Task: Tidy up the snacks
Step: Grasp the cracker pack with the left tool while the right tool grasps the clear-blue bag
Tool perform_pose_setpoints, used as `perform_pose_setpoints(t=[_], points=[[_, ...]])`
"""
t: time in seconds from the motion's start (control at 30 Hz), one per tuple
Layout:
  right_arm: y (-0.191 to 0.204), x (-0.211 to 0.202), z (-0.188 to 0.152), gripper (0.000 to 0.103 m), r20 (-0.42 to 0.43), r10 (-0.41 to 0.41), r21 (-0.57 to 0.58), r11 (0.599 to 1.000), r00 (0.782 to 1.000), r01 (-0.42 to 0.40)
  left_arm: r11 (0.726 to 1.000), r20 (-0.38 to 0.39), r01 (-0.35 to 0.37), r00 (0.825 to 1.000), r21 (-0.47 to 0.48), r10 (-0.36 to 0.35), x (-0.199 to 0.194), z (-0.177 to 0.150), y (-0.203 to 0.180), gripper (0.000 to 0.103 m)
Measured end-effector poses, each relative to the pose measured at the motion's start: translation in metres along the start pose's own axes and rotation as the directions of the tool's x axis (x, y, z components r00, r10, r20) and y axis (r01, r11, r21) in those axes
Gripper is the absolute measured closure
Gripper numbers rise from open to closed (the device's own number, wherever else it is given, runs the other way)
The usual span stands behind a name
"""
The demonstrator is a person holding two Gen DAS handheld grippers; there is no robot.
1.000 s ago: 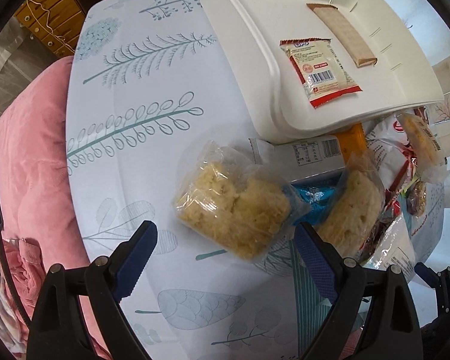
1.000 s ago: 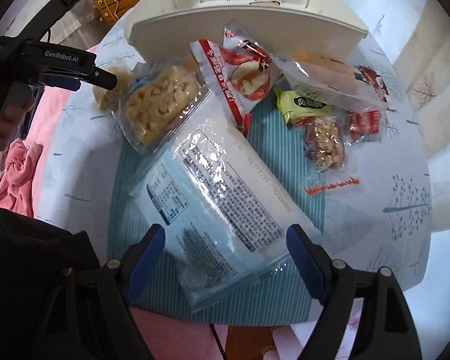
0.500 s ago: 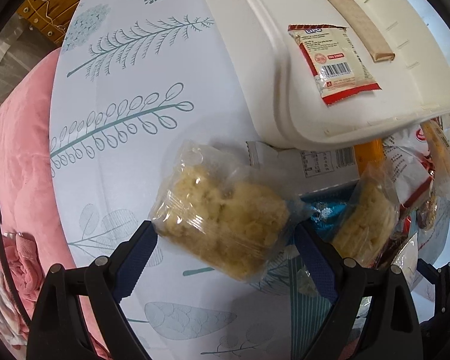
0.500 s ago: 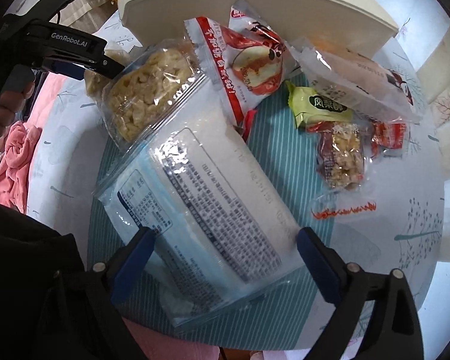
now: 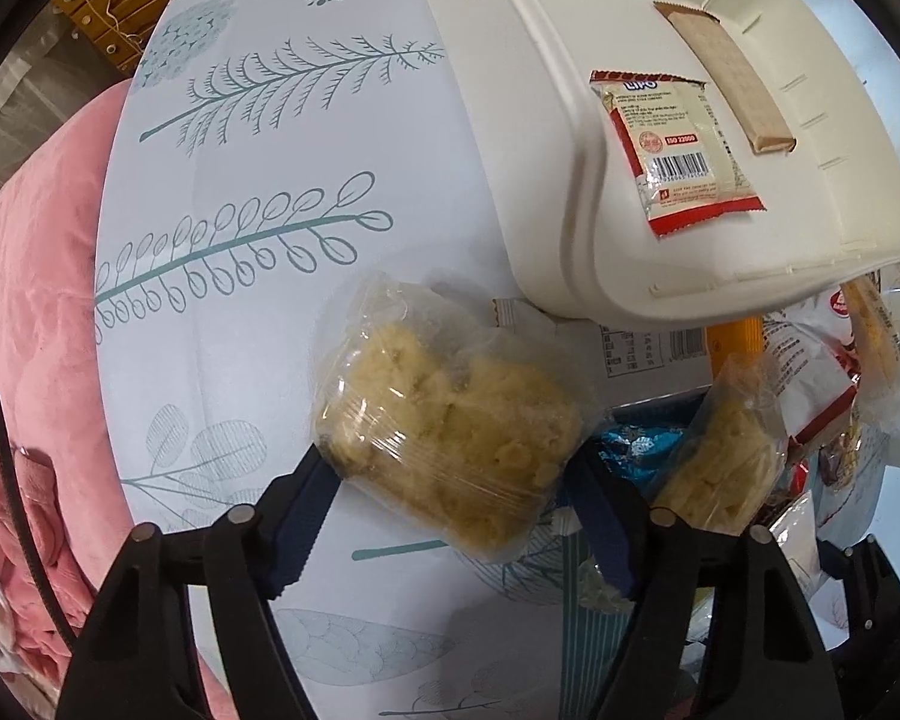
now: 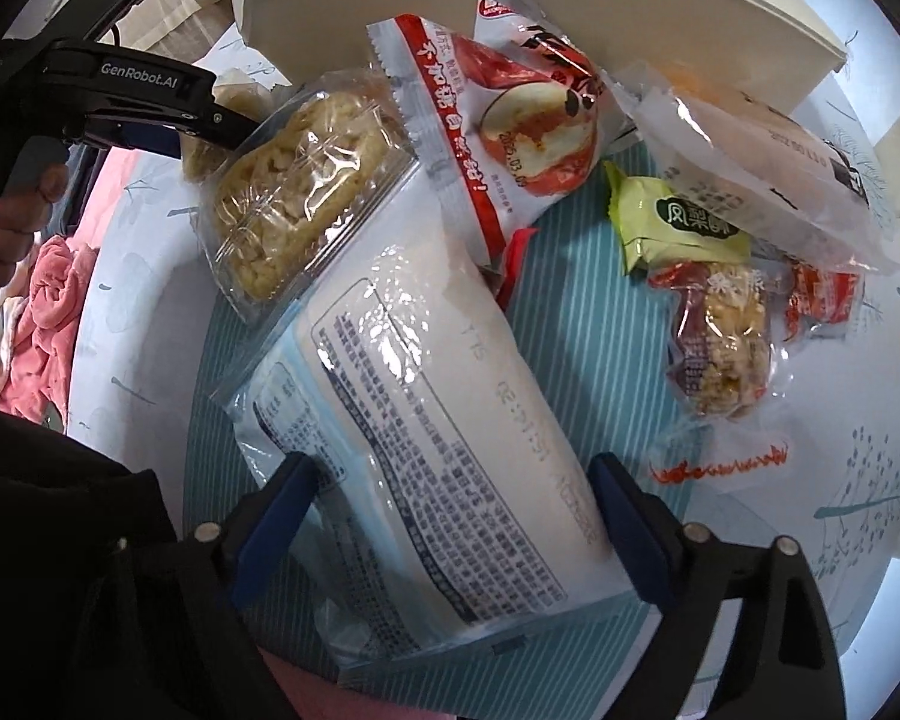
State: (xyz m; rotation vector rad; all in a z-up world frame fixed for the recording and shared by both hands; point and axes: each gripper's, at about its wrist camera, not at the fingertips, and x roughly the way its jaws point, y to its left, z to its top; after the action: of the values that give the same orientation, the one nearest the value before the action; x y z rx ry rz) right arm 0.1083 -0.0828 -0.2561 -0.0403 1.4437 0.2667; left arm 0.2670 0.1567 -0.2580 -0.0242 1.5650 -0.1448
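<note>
I have my left gripper around the clear bag of yellow crackers, low in the middle of the frame. Its jaws are closing and touch both ends of the bag, which lies long from left to lower right. My right gripper is closing around the big white pack, which lies long from upper left to lower right.

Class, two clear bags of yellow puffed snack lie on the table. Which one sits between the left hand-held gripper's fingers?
The larger clear bag on the leaf-print cloth, left of the smaller bag; the left hand-held gripper is closing on it.
</note>
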Motion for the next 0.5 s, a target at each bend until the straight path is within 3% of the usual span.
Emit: perform_pose_setpoints(t=[0.17, 0.33, 0.5], points=[[-0.004, -0.007, 0.004, 0.028, 0.004, 0.021, 0.038, 0.999, 1.0, -0.021, 1.0, 0.01, -0.002, 1.0, -0.011, 0.003, -0.003, -0.001, 0.003, 0.036], [-0.006, -0.023, -0.002, 0.047, 0.03, 0.062, 0.119, 0.991, 0.998, -0.065, 0.999, 0.023, -0.03, 0.999, -0.018, 0.03, -0.008, -0.009, 0.007, 0.037], [-0.002, -0.035, -0.019, 0.055, 0.062, 0.058, 0.196, 0.978, 0.996, -0.069, 1.0, 0.047, -0.024, 0.999, -0.014, 0.025, -0.021, -0.02, 0.009, 0.037]])
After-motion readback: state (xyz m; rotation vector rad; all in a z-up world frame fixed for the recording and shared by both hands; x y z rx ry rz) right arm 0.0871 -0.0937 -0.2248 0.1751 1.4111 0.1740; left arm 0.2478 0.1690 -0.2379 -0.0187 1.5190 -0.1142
